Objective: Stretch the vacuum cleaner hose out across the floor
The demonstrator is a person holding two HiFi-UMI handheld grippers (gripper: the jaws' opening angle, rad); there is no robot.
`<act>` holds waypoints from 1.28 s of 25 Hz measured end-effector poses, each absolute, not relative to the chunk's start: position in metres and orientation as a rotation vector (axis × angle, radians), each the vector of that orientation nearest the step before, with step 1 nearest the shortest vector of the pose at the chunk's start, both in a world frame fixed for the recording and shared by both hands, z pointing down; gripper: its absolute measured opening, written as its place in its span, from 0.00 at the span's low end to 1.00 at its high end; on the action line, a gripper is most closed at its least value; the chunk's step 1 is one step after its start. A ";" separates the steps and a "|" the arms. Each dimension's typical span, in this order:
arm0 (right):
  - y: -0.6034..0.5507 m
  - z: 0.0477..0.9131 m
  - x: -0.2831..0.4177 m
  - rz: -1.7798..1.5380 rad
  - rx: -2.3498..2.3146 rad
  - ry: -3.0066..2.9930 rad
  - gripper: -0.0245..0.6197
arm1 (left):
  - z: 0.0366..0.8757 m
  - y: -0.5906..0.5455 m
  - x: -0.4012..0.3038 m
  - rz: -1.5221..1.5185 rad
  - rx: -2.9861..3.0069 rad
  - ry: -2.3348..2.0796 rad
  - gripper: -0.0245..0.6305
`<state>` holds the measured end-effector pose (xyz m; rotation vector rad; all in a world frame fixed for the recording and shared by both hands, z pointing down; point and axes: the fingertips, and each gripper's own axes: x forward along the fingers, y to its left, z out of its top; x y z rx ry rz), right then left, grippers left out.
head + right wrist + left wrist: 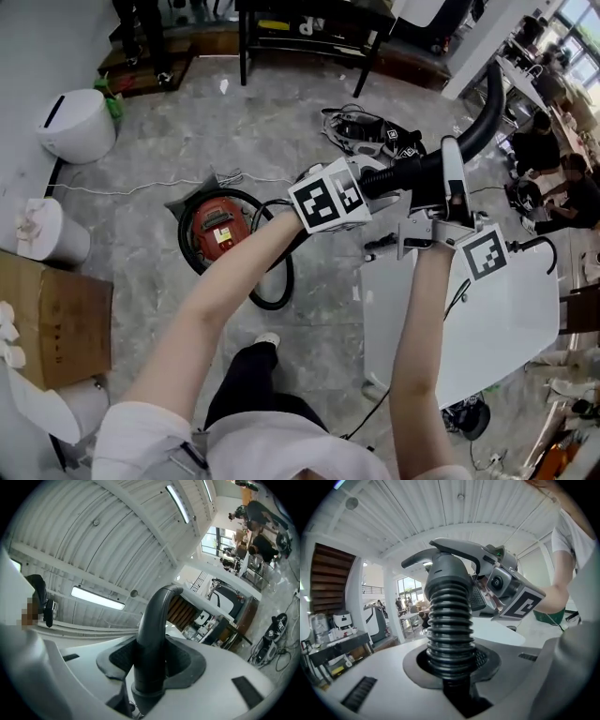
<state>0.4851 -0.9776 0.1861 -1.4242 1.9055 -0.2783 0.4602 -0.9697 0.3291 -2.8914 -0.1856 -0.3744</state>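
A red vacuum cleaner [214,230] sits on the grey floor, and its black hose [275,298] loops around it. My left gripper [380,183] is shut on the ribbed hose end [450,625], held up in the air; the ribs fill the space between the jaws. My right gripper [448,183] is just to its right, shut on the smooth curved handle tube [152,639], which arcs up to the right [487,108]. In the left gripper view, the right gripper's marker cube [520,604] shows behind the hose.
A white table [497,319] stands right below my hands. Cables and gear [370,131] lie on the floor beyond. A white bin [75,122], a cardboard box [52,328] and a white cord [122,190] are at the left. People [548,159] sit at the far right.
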 end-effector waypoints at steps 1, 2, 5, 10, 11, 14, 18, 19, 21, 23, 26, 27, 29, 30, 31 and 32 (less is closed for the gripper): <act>-0.975 0.180 0.497 -0.256 -1.435 1.900 0.31 | 0.324 -0.970 0.474 -0.353 -2.881 -0.194 0.19; -0.971 0.174 0.508 -0.238 -1.447 1.896 0.31 | 0.320 -0.968 0.487 -0.337 -2.872 -0.205 0.19; -0.957 0.167 0.536 -0.200 -1.501 1.898 0.31 | 0.317 -0.953 0.523 -0.317 -2.850 -0.273 0.19; -0.928 0.177 0.598 -0.215 -1.576 1.866 0.31 | 0.328 -0.917 0.586 -0.307 -2.881 -0.362 0.19; -0.921 0.179 0.612 -0.218 -1.576 1.854 0.31 | 0.332 -0.910 0.599 -0.315 -2.882 -0.368 0.19; -0.899 0.183 0.651 -0.216 -1.567 1.826 0.31 | 0.344 -0.893 0.637 -0.350 -2.864 -0.370 0.19; -0.868 0.184 0.698 -0.202 -1.582 1.806 0.31 | 0.342 -0.864 0.684 -0.338 -2.854 -0.379 0.19; -0.859 0.182 0.710 -0.196 -1.584 1.807 0.31 | 0.340 -0.855 0.696 -0.324 -2.858 -0.381 0.19; -0.843 0.179 0.730 -0.185 -1.599 1.819 0.31 | 0.339 -0.837 0.719 -0.301 -2.881 -0.389 0.19; -0.831 0.178 0.743 -0.176 -1.620 1.844 0.31 | 0.340 -0.820 0.736 -0.274 -2.925 -0.398 0.19; -0.816 0.182 0.751 -0.183 -1.637 1.885 0.31 | 0.339 -0.798 0.749 -0.225 -2.965 -0.398 0.19; -0.813 0.185 0.753 -0.193 -1.639 1.898 0.31 | 0.339 -0.792 0.752 -0.217 -2.972 -0.395 0.19; -0.809 0.195 0.755 -0.230 -1.638 1.914 0.31 | 0.347 -0.784 0.753 -0.224 -2.994 -0.386 0.19; -0.808 0.202 0.755 -0.254 -1.634 1.919 0.31 | 0.354 -0.781 0.752 -0.237 -3.008 -0.381 0.19; -0.809 0.210 0.752 -0.280 -1.625 1.925 0.31 | 0.362 -0.779 0.748 -0.253 -3.022 -0.371 0.19; -0.810 0.217 0.748 -0.305 -1.612 1.935 0.31 | 0.369 -0.778 0.744 -0.269 -3.033 -0.355 0.19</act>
